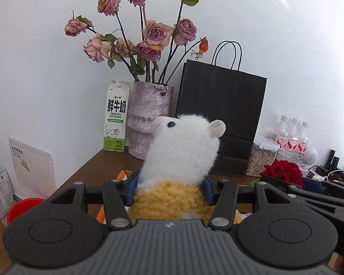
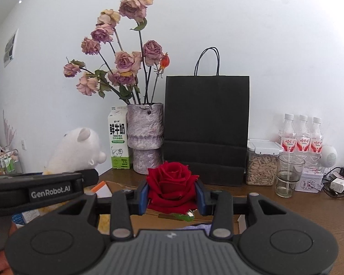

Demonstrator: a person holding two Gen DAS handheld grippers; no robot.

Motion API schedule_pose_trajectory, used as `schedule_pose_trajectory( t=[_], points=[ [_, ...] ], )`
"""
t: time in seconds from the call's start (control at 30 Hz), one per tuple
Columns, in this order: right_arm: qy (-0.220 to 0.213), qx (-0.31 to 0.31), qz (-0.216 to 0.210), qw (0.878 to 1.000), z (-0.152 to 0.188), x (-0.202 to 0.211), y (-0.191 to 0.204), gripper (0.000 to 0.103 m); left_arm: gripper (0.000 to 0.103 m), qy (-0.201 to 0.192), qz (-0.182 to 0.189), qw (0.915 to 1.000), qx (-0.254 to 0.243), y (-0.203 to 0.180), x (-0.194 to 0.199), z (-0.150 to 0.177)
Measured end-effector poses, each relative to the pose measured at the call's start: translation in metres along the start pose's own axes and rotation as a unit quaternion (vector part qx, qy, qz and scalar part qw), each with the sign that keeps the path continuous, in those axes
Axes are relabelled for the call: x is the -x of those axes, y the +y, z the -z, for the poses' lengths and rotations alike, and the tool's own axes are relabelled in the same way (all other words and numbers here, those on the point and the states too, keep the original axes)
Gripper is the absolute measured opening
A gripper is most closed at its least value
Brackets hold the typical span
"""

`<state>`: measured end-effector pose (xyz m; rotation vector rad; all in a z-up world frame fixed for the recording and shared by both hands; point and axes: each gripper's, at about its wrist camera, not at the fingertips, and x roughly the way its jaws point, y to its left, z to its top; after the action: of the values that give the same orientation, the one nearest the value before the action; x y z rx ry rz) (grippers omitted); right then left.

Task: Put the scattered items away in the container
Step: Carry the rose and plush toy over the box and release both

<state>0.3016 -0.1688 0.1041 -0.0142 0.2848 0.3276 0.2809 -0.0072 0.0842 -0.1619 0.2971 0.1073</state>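
My left gripper (image 1: 170, 189) is shut on a plush sheep toy (image 1: 183, 151), white with a yellow woolly body, and holds it upright above the wooden table (image 1: 98, 167). The toy also shows at the left of the right wrist view (image 2: 75, 151). My right gripper (image 2: 171, 197) is shut on a red rose (image 2: 169, 183), held above the table; the rose also shows at the right of the left wrist view (image 1: 284, 170). Below the grippers an orange-edged box (image 2: 101, 189) and something purple (image 2: 195, 226) are partly hidden; I cannot tell which is the container.
At the back stand a milk carton (image 2: 118, 144), a stone vase (image 2: 145, 137) of dried roses, a black paper bag (image 2: 206, 128), a jar of seeds (image 2: 261, 162), a glass (image 2: 289, 175), three water bottles (image 2: 301, 133), a small tin (image 2: 309, 180) and chargers (image 2: 338, 183).
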Motion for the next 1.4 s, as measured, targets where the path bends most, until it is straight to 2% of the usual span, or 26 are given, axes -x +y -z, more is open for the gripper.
schedule_pose_trajectory(
  t=[0.1,0.23,0.4,0.6,0.9,1.1,1.17,1.2,1.23,1.27,1.3,1.33,1.37,1.4],
  points=[
    [0.010,-0.007,0.000,1.000,0.000,-0.022,-0.009,0.039,0.054,0.013,-0.025,0.9993,-0.026,-0.004,-0.025,0.011],
    [0.035,-0.009,-0.004,0.999,0.007,-0.046,-0.016,0.039,0.054,0.027,-0.025,0.9987,-0.036,-0.003,-0.043,0.024],
    [0.056,-0.011,0.001,0.998,0.019,-0.058,-0.019,0.039,0.054,0.033,-0.031,0.9981,-0.042,-0.002,-0.046,0.036],
    [0.066,-0.003,0.009,0.998,0.028,-0.061,-0.017,0.039,0.054,0.021,-0.032,0.9979,-0.052,-0.004,-0.040,0.043],
    [0.062,0.012,0.014,0.998,0.034,-0.052,-0.011,0.040,0.054,0.017,-0.034,0.9979,-0.053,-0.001,-0.036,0.048],
    [0.054,0.011,0.017,0.998,0.031,-0.046,-0.013,0.041,0.055,0.000,-0.033,0.9977,-0.059,-0.004,-0.030,0.049],
    [0.051,0.010,0.019,0.998,0.031,-0.044,-0.014,0.044,0.056,-0.008,-0.037,0.9978,-0.055,-0.003,-0.028,0.049],
    [0.048,0.007,0.019,0.999,0.031,-0.042,-0.015,0.048,0.061,-0.012,-0.039,0.9977,-0.054,-0.003,-0.026,0.048],
    [0.047,0.004,0.018,0.999,0.031,-0.041,-0.015,0.062,0.068,-0.019,-0.042,0.9975,-0.054,-0.003,-0.022,0.047],
    [0.048,0.004,0.019,0.999,0.031,-0.041,-0.016,0.072,0.082,-0.030,-0.052,0.9969,-0.052,-0.002,-0.019,0.047],
    [0.048,0.007,0.021,0.999,0.030,-0.039,-0.016,0.090,0.098,-0.045,-0.071,0.9952,-0.050,-0.002,-0.015,0.047],
    [0.041,0.009,0.028,0.999,0.030,-0.036,-0.017,0.095,0.103,-0.060,-0.090,0.9928,-0.051,-0.002,-0.011,0.046],
    [0.033,0.009,0.028,0.999,0.030,-0.033,-0.018,0.096,0.103,-0.074,-0.099,0.9909,-0.053,-0.002,-0.008,0.046],
    [0.028,0.008,0.025,0.999,0.029,-0.030,-0.019,0.102,0.103,-0.081,-0.095,0.9906,-0.055,-0.001,-0.006,0.046]
  ],
)
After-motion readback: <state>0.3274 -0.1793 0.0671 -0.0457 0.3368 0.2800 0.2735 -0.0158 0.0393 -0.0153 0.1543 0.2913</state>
